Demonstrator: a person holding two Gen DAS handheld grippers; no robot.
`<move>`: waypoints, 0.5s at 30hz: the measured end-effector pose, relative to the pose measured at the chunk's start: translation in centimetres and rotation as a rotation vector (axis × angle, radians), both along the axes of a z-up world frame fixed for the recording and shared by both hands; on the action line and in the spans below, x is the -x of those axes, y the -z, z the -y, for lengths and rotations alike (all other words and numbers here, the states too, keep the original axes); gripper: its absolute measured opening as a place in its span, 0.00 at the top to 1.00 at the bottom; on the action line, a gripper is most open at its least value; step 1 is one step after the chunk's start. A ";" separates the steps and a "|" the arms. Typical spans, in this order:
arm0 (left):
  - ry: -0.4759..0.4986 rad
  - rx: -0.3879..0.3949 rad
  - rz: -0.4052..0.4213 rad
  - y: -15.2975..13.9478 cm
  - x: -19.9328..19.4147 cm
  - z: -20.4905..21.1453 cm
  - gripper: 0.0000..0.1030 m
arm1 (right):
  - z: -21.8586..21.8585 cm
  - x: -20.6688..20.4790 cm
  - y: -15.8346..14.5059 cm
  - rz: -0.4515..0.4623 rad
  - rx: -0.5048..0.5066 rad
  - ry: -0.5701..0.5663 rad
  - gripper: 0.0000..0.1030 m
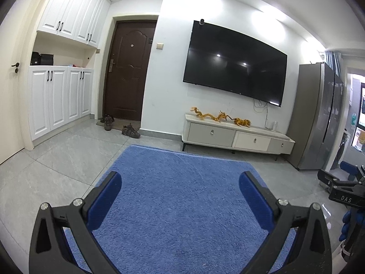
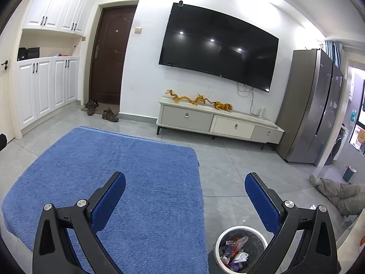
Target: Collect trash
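My left gripper [image 1: 180, 182] is open and empty, held above a blue rug [image 1: 178, 205]. My right gripper [image 2: 185, 183] is open and empty over the rug's right edge [image 2: 136, 182]. A round white trash bin [image 2: 219, 237] stands on the grey tiles below the right gripper's right finger, by the rug's right side. It holds several crumpled wrappers [image 2: 235, 250]. The right gripper also shows at the right edge of the left wrist view [image 1: 344, 182]. I see no loose trash on the rug or floor.
A low TV cabinet [image 1: 237, 134] with golden figurines [image 1: 219, 116] stands under a wall TV [image 1: 235, 61]. A grey fridge [image 2: 312, 105] stands at the right. Shoes [image 1: 130, 130] lie by a brown door. White cupboards [image 1: 57, 96] line the left wall. A person's legs [image 2: 337, 194] lie on the floor at right.
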State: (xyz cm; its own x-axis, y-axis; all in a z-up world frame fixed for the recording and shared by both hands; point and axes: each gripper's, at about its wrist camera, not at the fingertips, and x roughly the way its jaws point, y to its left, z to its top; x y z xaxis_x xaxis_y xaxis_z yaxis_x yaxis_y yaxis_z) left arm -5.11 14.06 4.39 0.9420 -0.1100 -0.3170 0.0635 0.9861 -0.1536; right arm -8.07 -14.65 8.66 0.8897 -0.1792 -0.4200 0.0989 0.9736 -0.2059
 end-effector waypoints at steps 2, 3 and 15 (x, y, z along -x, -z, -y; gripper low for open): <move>0.009 -0.011 -0.004 0.1 -0.2 0.5 0.00 | 0.5 -0.1 0.0 0.005 0.001 0.012 0.01; 0.013 -0.016 -0.008 0.0 -0.4 0.7 0.00 | 0.7 -0.1 0.0 0.008 -0.001 0.017 0.01; 0.024 -0.120 -0.043 -1.0 -3.2 4.2 0.00 | 4.3 -1.6 0.6 0.013 -0.058 0.071 0.01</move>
